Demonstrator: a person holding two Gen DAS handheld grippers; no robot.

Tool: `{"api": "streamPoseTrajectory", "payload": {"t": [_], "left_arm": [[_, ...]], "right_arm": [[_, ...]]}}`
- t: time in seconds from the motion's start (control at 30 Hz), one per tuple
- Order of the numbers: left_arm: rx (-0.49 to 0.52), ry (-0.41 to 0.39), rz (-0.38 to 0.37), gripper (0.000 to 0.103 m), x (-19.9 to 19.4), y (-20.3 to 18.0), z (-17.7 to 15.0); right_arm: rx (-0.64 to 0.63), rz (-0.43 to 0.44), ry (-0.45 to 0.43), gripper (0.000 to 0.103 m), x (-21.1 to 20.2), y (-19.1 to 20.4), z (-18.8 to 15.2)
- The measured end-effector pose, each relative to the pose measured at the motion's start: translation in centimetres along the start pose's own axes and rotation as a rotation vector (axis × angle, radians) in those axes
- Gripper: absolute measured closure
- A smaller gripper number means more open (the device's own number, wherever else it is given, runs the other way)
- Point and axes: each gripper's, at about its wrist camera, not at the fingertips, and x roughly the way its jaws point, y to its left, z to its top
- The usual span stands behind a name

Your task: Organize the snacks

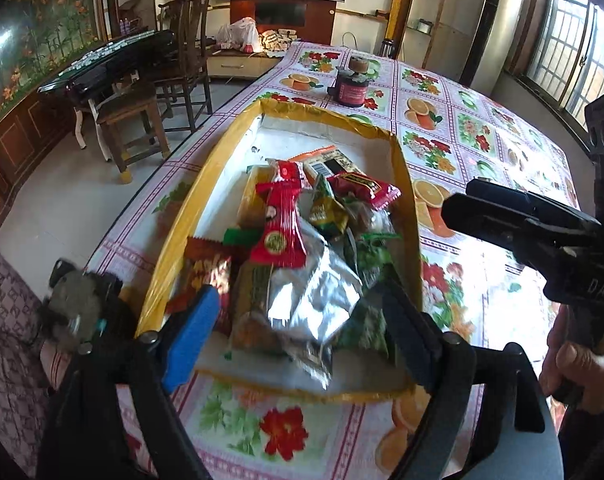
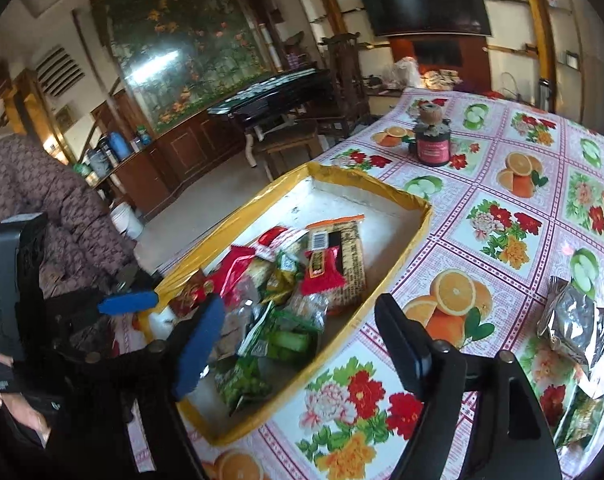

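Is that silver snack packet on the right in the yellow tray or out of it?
Out. The silver packet lies on the tablecloth, apart from the yellow tray.

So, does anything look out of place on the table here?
Yes: a silver packet and a green one lie on the tablecloth, apart from the pile in the yellow-rimmed box. Nothing looks spilled or damaged.

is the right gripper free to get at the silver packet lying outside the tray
Probably yes: the right gripper is open and empty, and the silver packet lies in the open on the tablecloth, outside the tray, nothing between.
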Motion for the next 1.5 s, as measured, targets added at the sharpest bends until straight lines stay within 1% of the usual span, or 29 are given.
{"api": "streamPoseTrajectory", "payload": {"t": [0.13, 0.27, 0.33, 0.37, 0.47, 0.6, 0.7, 0.77, 0.9, 0.97, 1.1, 1.23, 1.3, 1.43, 1.5], "left_arm": [[0.001, -0.008, 0.014, 0.015, -1.7, -0.1, -1.4], [-0.02, -0.02, 0.019, 0.014, -3.3, 0.2, -2.3], [-0.026, -0.023, 0.013, 0.014, -4.0, 0.3, -2.6], [-0.025, -0.027, 0.017, 0.014, -4.2, 0.2, -2.7], [-0.013, -0.044, 0.028, 0.014, -5.1, -0.1, -3.2], [0.025, -0.049, 0.059, 0.011, -5.7, -0.8, -3.7], [0.053, -0.064, 0.075, 0.009, -6.6, -1.2, -4.5], [0.065, -0.068, 0.083, 0.006, -7.0, -1.4, -4.9], [0.062, -0.073, 0.095, 0.004, -7.5, -1.3, -5.6], [0.055, -0.076, 0.112, 0.003, -7.7, -1.1, -5.8], [0.05, -0.086, 0.113, 0.003, -8.3, -0.9, -6.2], [0.049, -0.097, 0.122, 0.003, -8.8, -0.8, -6.5], [0.047, -0.107, 0.123, 0.003, -9.1, -0.7, -6.6], [0.055, -0.118, 0.126, 0.003, -9.4, -1.0, -6.6], [0.066, -0.13, 0.14, 0.003, -9.5, -1.3, -6.6]], "right_arm": [[-0.085, 0.034, 0.018, 0.021, -1.1, 0.7, -1.0], [-0.161, 0.04, 0.04, 0.021, -1.8, 1.2, -2.2], [-0.201, 0.019, 0.024, 0.021, -2.6, 1.7, -3.0], [-0.211, 0.03, 0.015, 0.021, -3.0, 1.8, -3.2], [-0.222, 0.06, 0.004, 0.02, -3.9, 1.9, -3.7], [-0.261, 0.057, 0.03, 0.02, -4.2, 2.5, -4.3], [-0.294, 0.083, 0.038, 0.02, -4.5, 3.1, -4.7], [-0.323, 0.093, 0.048, 0.02, -4.7, 3.6, -5.0], [-0.403, 0.085, 0.078, 0.02, -4.6, 4.9, -5.3], [-0.422, 0.094, 0.091, 0.02, -4.5, 5.2, -5.4], [-0.447, 0.108, 0.121, 0.02, -4.1, 5.9, -5.6], [-0.479, 0.093, 0.117, 0.02, -4.1, 6.4, -5.9], [-0.492, 0.099, 0.118, 0.02, -4.2, 6.5, -6.0], [-0.502, 0.096, 0.112, 0.02, -4.3, 6.7, -6.0], [-0.504, 0.096, 0.11, 0.02, -4.2, 6.6, -6.1]]}}
